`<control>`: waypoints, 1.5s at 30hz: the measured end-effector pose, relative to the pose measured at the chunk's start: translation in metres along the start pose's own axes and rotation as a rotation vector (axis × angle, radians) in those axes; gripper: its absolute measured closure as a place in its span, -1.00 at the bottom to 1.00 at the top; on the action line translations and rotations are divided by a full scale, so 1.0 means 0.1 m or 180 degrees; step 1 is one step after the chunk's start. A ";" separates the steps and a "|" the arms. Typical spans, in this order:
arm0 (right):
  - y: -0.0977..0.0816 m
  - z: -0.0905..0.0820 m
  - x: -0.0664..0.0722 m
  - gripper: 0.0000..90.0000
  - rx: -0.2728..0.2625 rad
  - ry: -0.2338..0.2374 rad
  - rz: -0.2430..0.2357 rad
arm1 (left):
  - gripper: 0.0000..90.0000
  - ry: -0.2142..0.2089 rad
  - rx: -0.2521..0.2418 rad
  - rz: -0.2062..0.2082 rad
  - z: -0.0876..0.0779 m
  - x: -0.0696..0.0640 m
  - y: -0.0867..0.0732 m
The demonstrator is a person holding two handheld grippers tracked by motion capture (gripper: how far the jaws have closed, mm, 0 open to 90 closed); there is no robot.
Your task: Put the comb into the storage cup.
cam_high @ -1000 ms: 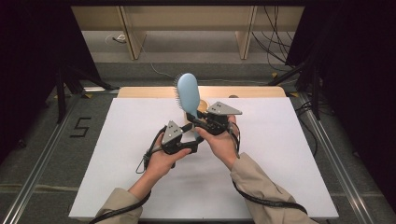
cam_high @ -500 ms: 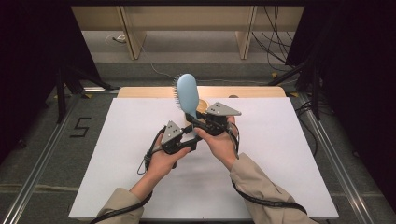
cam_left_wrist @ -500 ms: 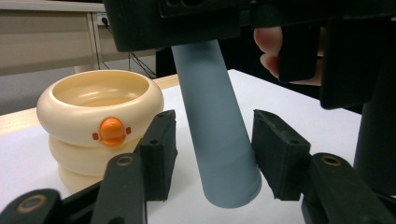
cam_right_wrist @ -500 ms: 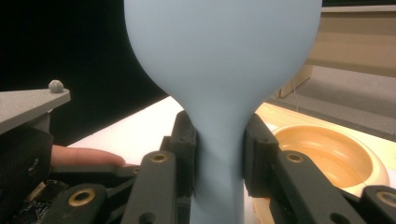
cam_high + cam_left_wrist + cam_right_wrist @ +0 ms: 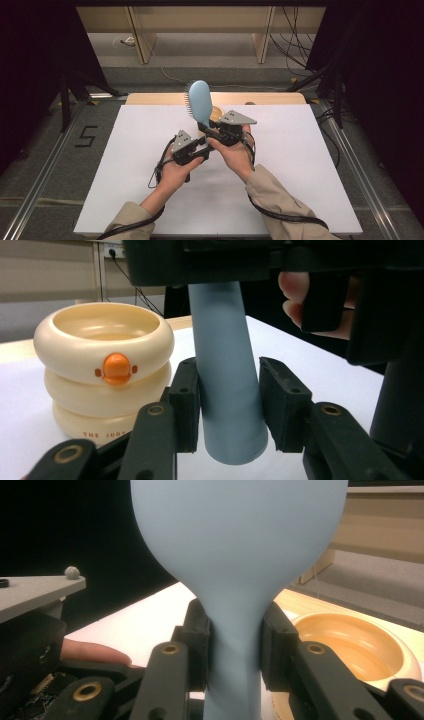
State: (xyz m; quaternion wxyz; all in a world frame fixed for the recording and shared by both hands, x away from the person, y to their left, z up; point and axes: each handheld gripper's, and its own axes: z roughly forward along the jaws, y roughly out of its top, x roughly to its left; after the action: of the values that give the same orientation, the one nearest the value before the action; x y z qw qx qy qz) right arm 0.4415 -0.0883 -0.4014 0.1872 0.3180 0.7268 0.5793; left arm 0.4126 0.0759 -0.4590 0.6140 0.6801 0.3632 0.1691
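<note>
A light blue hairbrush (image 5: 200,102) stands upright over the white board, head up and bristles to the left. My right gripper (image 5: 209,131) is shut on its narrow neck (image 5: 235,630), one pad on each side. My left gripper (image 5: 202,142) comes in from the lower left, and its jaws have just been closing. In the left gripper view my left gripper (image 5: 227,385) now has both pads pressed against the lower end of the handle (image 5: 225,355). A person's hand holds each gripper, and the two grippers sit close together.
A cream ringed pot (image 5: 105,365) with an orange button stands on the white board (image 5: 300,175) just behind the brush; the pot (image 5: 216,112) is partly hidden by it. A wooden strip and shelf legs lie beyond the far edge. Cables trail from both grippers.
Both hands and the upright brush stay in the same place in the high view. No other movement is visible there.
</note>
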 end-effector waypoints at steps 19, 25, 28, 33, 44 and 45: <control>0.01 0.03 0.00 0.53 0.0122 0.0054 -0.0026 | 0.41 -0.0204 -0.0052 -0.0629 -0.01 0.01 -0.04; 0.02 0.02 -0.01 0.50 0.0130 0.0059 -0.0018 | 0.41 -0.0230 -0.0065 -0.0653 -0.01 0.01 -0.04; 0.02 0.02 -0.01 0.48 0.0136 0.0065 -0.0011 | 0.41 -0.0252 -0.0063 -0.0688 -0.01 0.01 -0.05; 0.02 0.02 -0.01 0.45 0.0146 0.0067 -0.0028 | 0.41 -0.0265 -0.0080 -0.0732 -0.01 0.01 -0.05; 0.02 0.03 -0.01 0.38 0.0164 0.0082 -0.0011 | 0.42 -0.0277 -0.0096 -0.0736 -0.01 0.01 -0.04; 0.03 0.03 -0.01 0.37 0.0164 0.0081 -0.0010 | 0.42 -0.0285 -0.0097 -0.0744 -0.01 0.01 -0.04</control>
State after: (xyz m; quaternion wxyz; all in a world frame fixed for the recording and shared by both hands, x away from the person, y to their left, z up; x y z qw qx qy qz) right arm 0.4444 -0.0864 -0.3997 0.1705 0.3141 0.7443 0.5641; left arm 0.4113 0.0777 -0.4627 0.6554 0.6305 0.4097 0.0714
